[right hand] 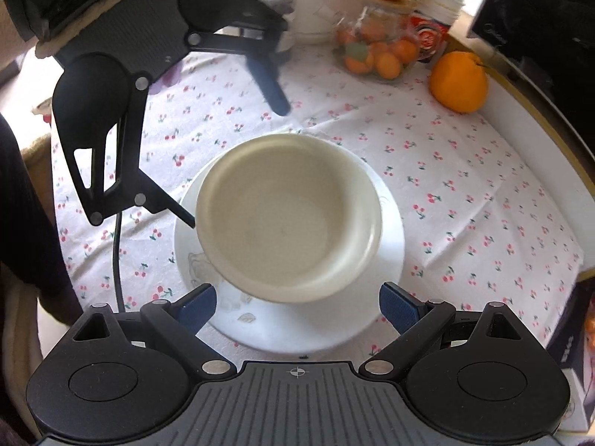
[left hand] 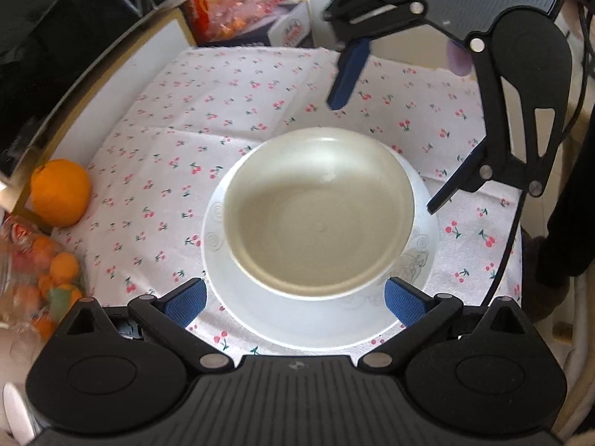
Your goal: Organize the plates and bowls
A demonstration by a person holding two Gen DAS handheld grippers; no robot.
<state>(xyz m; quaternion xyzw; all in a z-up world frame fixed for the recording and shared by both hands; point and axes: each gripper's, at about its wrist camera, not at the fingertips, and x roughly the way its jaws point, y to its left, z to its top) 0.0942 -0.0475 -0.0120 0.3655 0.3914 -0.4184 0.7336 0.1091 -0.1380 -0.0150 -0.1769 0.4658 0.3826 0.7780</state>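
Both grippers hang over the bench from opposite sides, angled down, jaws spread wide and holding nothing. The left gripper [left hand: 293,303] and right gripper [right hand: 297,306] each frame the cream bowl [left hand: 319,212], which sits inside the white plate [left hand: 327,327] on the cherry-print cloth [left hand: 223,104]. A big orange [left hand: 59,193] sits off to the side.

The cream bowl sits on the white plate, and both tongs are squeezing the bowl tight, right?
Not quite. The cream bowl does sit on the white plate, but neither pair of tongs is squeezing it. The left wrist view shows the left tongs wide open, with the plate's edge between them. The right wrist view shows the right tongs open too, holding nothing.
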